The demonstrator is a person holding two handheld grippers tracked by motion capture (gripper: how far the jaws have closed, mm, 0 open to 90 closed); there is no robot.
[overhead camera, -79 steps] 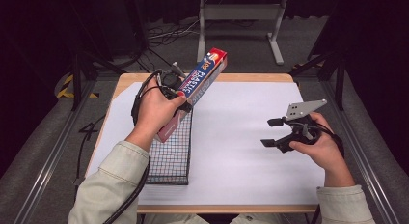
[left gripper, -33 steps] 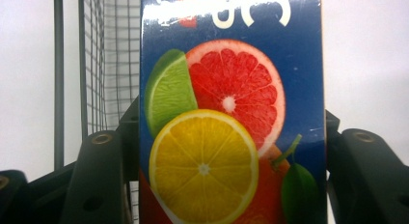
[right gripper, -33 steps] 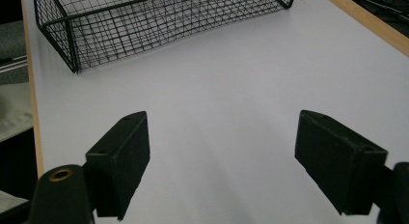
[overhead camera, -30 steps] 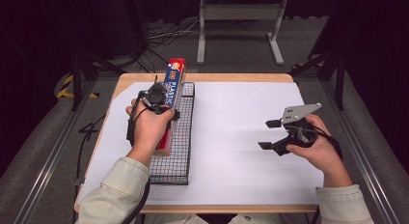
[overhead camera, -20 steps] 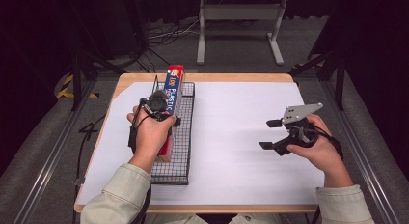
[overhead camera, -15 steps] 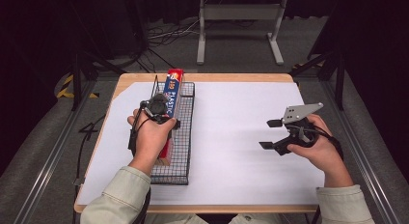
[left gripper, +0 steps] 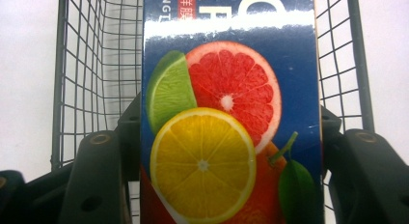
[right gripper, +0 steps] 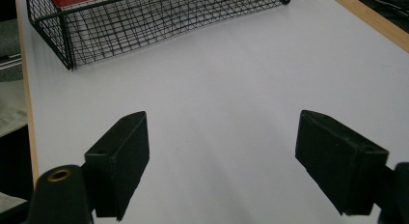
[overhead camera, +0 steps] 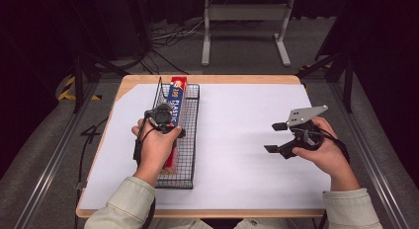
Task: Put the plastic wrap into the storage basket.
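Plastic-wrap box (overhead camera: 176, 102) now lowered into wire basket (overhead camera: 191, 121), pinched by left hand-held gripper (overhead camera: 163, 121)

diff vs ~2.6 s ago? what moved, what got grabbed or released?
The left tongs carried the plastic wrap box from up in the air, tilted to the right, down into the wire basket, turning it to lie lengthwise along it. The jaws are still shut on the box; nothing released. The right tongs stayed open over the white table cover, and the basket kept its place.
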